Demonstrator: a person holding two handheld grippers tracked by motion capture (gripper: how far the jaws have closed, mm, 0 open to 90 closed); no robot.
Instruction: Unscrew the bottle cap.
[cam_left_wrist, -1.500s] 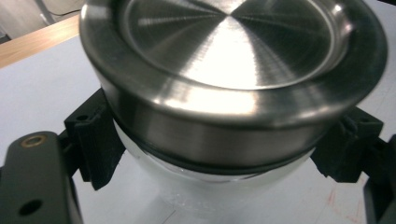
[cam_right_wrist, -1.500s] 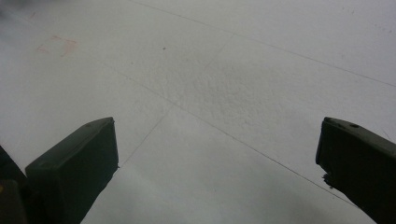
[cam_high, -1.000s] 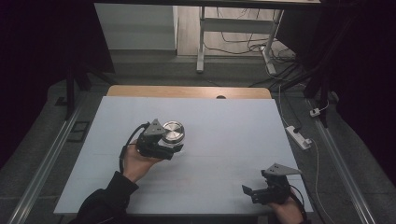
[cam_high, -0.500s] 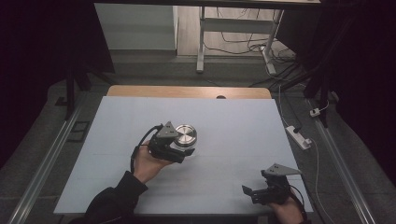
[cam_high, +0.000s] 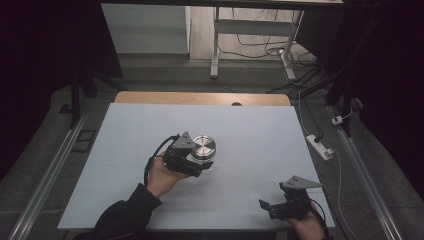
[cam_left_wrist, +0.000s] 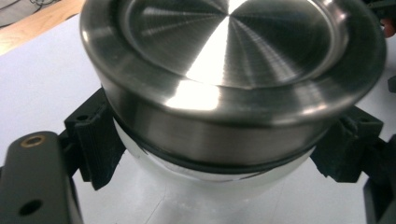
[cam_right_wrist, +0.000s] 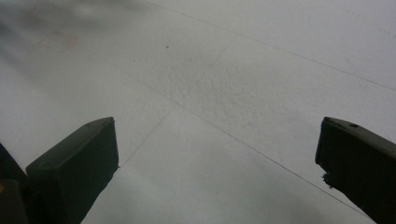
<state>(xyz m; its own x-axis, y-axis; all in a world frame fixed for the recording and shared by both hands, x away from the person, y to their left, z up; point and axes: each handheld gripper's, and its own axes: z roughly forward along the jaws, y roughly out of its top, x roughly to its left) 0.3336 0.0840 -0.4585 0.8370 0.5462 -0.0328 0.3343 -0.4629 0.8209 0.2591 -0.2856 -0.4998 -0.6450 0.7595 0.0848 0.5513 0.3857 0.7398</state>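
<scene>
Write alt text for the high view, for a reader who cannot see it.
A person's left gripper is shut on a white jar with a round metal lid near the middle of a pale blue table. The right gripper, jaws apart with nothing between them, sits near the table's front right corner. Dark floor, cables and a table leg lie beyond.

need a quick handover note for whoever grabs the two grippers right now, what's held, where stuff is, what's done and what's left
Left gripper: shut on the metal-lidded jar, one jaw on each side of the body just under the lid.
Right gripper: open, nothing between the jaws, low near the front right corner of the white table.
Jar: upright near the middle of the table; whether it rests on the surface or is lifted slightly cannot be told. Steel lid is on.
Done: jar gripped.
Left: probably bring the free gripper to the jar, perhaps for the lid; keep the left grip firm meanwhile.
</scene>
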